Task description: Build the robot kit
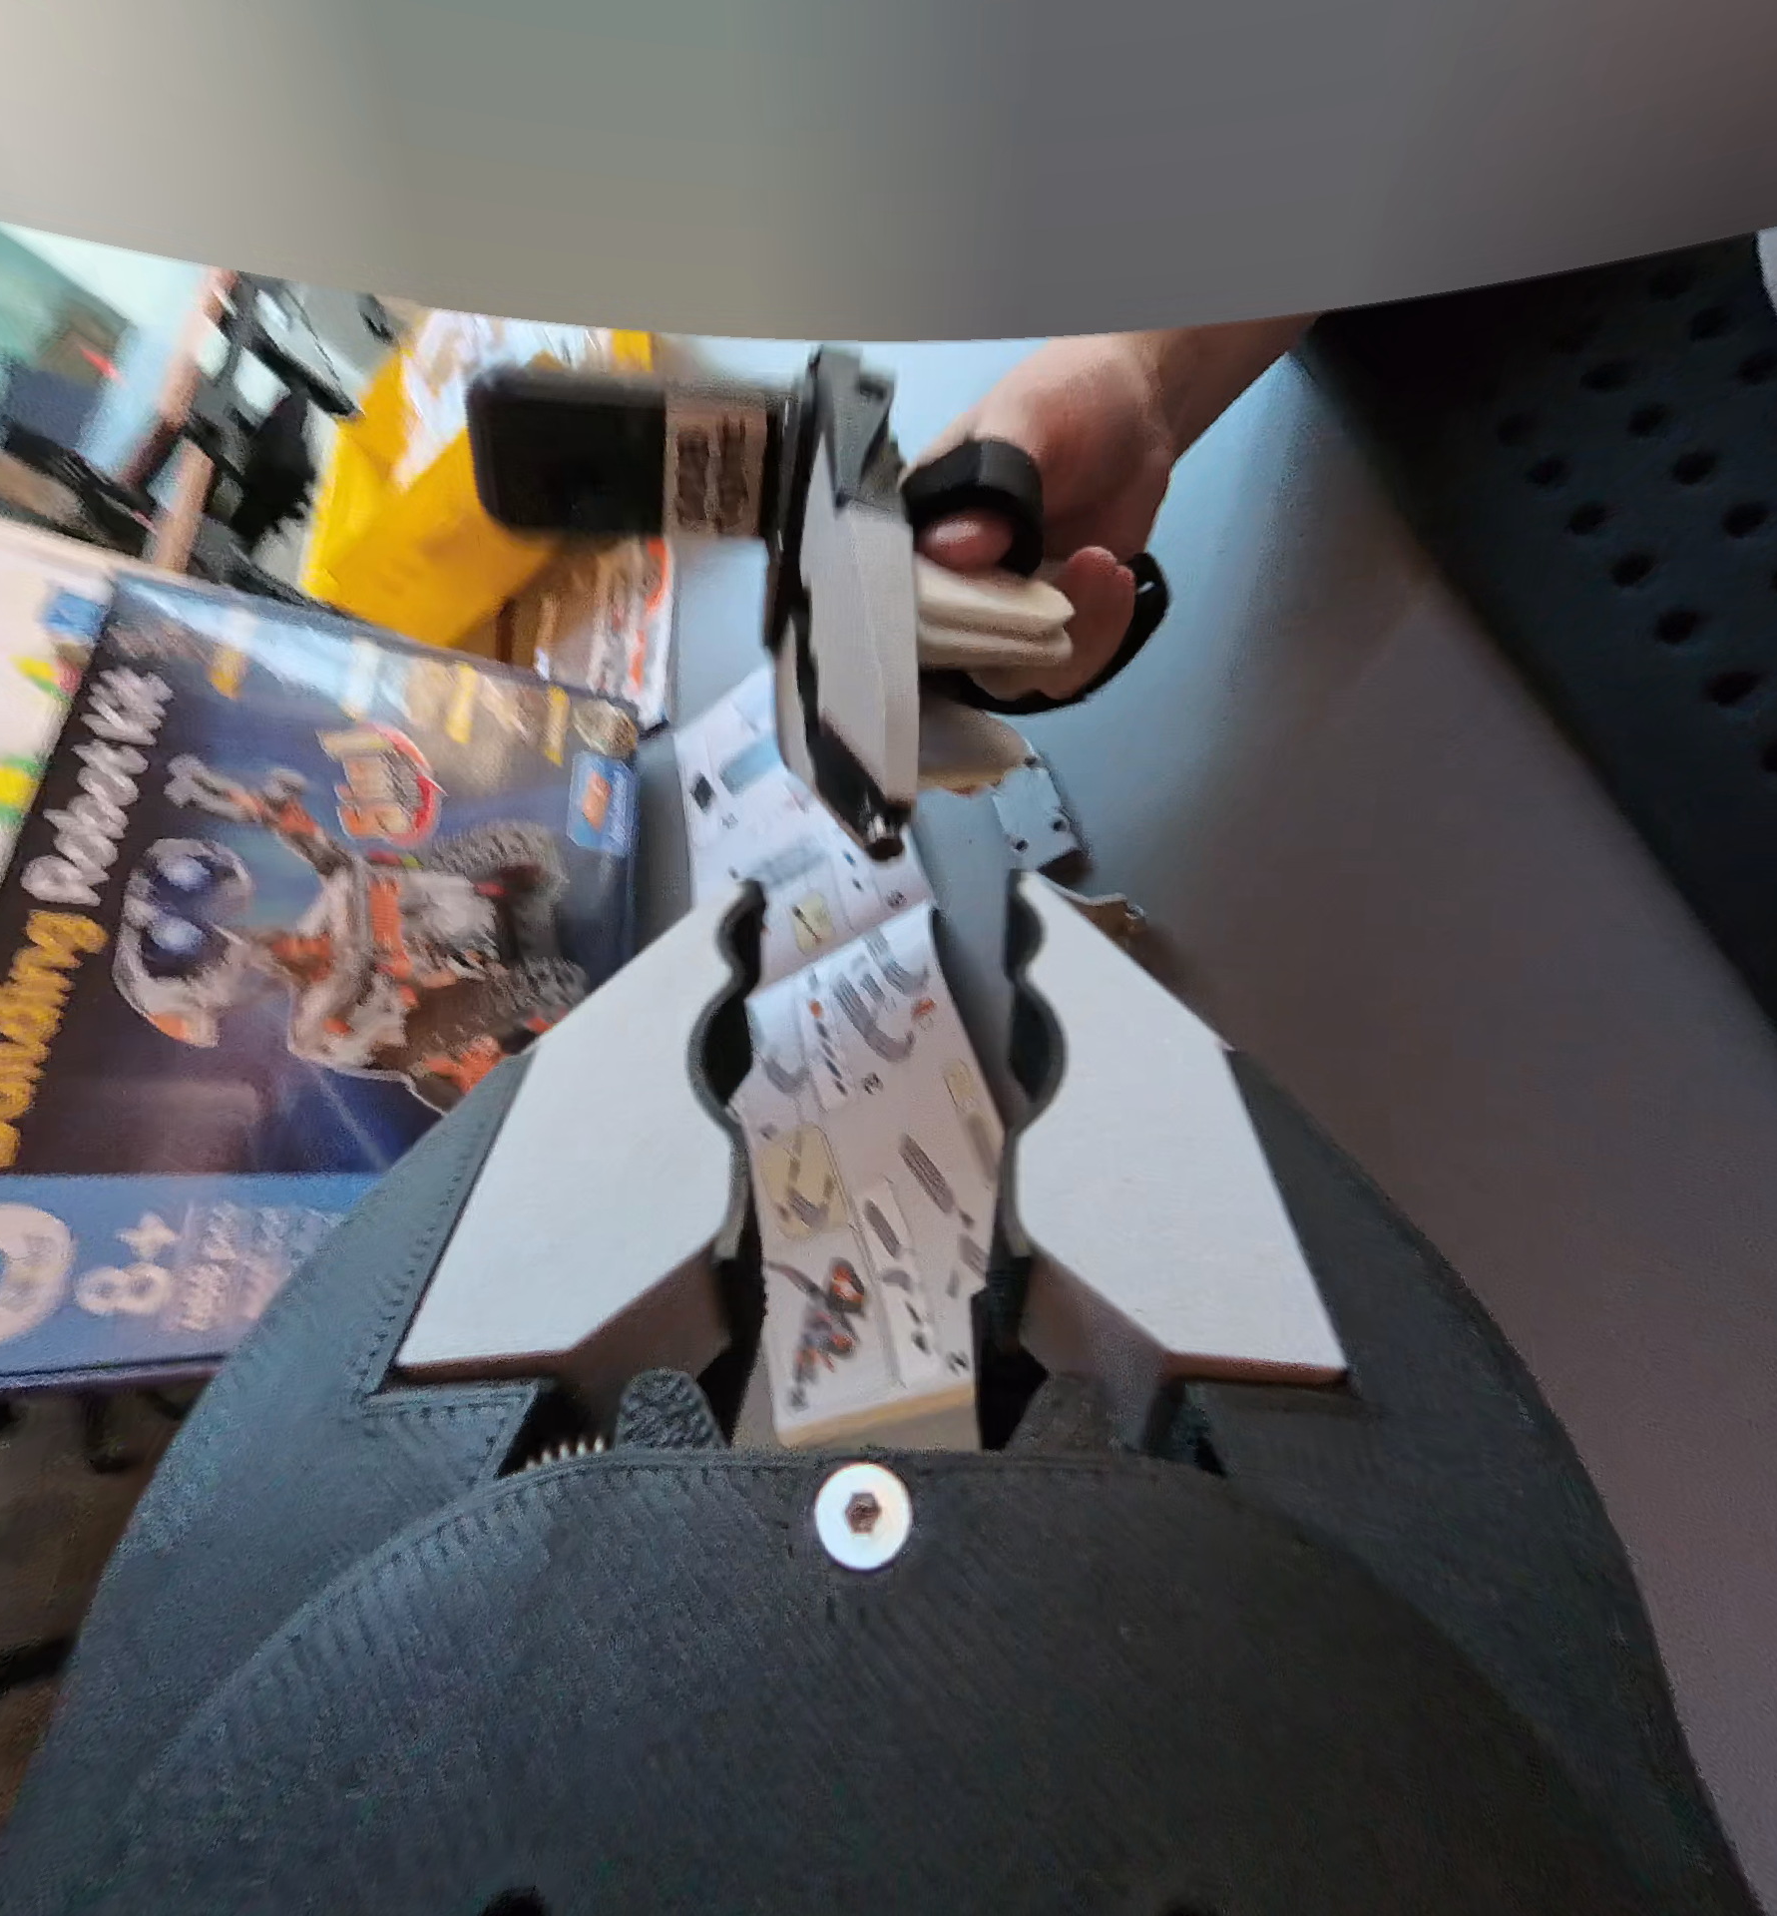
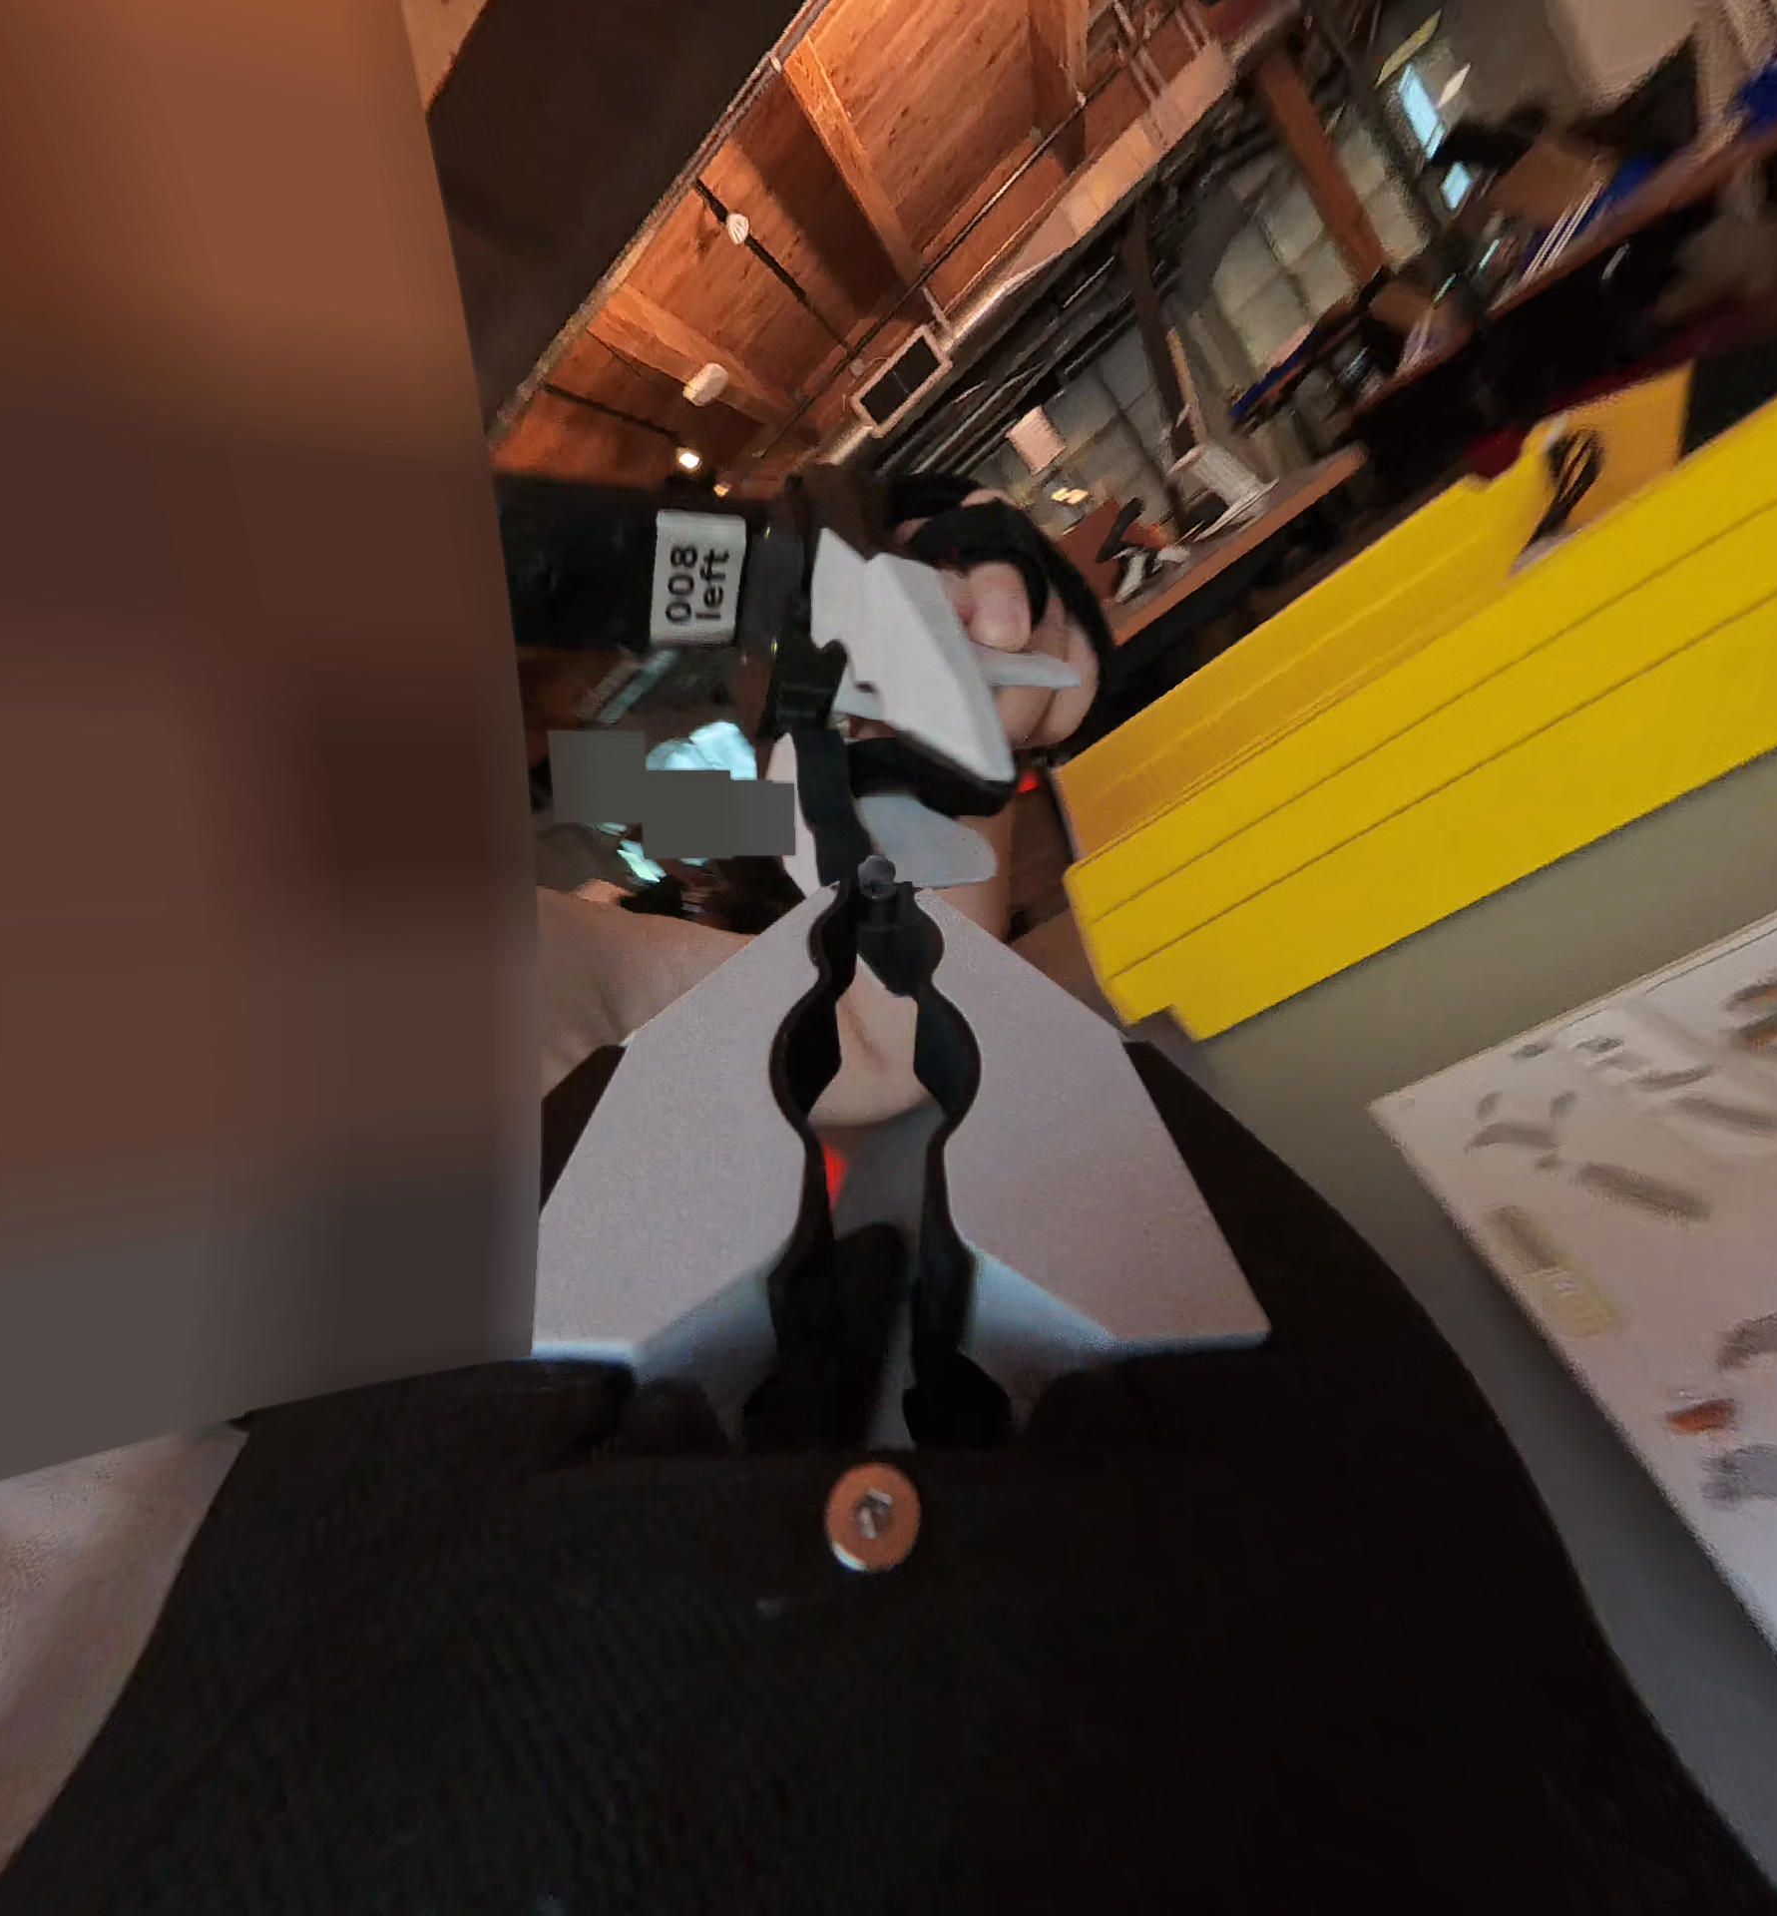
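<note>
The smooth grey table top (image 1: 1381, 933) is the biggest thing in the left wrist view. At its right edge stands a black matte panel with rows of oval holes (image 1: 1641, 518).

On the left of the table lies a flat blue cardboard box with a glossy printed lid (image 1: 293, 933). Its picture is blurred.

In the right wrist view, three stacked yellow plastic bins with straight, thick rims (image 2: 1433, 778) stand on the table. Above them is a ceiling of reddish wooden boards and beams (image 2: 863, 207).

A white paper instruction sheet with small printed drawings of parts (image 1: 863, 1140) lies flat on the table, below the left gripper (image 1: 884, 902). This gripper has black ribbed printed plastic and two flat white fingers with wavy black inner edges. The fingers are spread apart and hold nothing; the sheet shows through the gap.

The right gripper (image 2: 871, 918) has the same build. Its two tips are nearly together and pinch a small dark peg-like plastic piece with a rounded grey head (image 2: 877, 879). The piece sticks out just beyond the tips, in the air above the table, close in front of the left gripper.

A bare hand (image 1: 1070, 467) holds the right gripper through black finger loops.
</note>
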The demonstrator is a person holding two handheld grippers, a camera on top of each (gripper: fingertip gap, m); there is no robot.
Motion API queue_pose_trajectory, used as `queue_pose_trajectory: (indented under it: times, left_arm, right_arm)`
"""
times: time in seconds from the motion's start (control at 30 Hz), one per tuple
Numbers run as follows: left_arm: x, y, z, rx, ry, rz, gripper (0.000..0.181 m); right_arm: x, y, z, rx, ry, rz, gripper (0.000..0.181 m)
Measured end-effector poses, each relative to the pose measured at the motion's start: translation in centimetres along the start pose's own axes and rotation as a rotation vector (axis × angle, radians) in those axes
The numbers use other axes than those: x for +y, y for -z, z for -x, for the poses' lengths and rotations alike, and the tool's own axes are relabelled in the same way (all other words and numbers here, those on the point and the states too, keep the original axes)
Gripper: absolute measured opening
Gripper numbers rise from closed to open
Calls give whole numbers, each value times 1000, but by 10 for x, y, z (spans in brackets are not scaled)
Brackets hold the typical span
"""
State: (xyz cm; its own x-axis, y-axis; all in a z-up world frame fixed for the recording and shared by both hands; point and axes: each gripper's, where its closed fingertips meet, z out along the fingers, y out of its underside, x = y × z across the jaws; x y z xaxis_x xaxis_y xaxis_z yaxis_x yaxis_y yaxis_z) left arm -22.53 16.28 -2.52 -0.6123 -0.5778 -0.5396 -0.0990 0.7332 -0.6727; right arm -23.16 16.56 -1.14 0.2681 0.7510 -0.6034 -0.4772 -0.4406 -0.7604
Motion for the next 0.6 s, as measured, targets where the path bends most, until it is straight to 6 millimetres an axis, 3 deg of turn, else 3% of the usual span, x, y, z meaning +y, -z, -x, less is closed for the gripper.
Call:
queue_pose_trajectory:
  times: [0.03,0.13,0.2,0.37,0.47,0.6]
  left_arm:
    - [4,4,0,25,48,19,53]
    - [4,20,1,68,137,-17,47]
    - [5,28,2,62,132,-30,33]
    - [26,39,-1,51,86,94,31]
    - [30,70,3,18,99,81,18]
    - [17,117,-27,166,127,-65,7]
  right_arm:
    - [-1,3,-1,49,156,10,5]
    - [5,12,-6,225,694,146,6]
    - [5,16,-10,315,931,203,6]
    - [9,24,-22,392,1016,280,6]
    - [12,32,-41,481,1101,367,6]
    - [23,36,-66,559,1172,491,6]
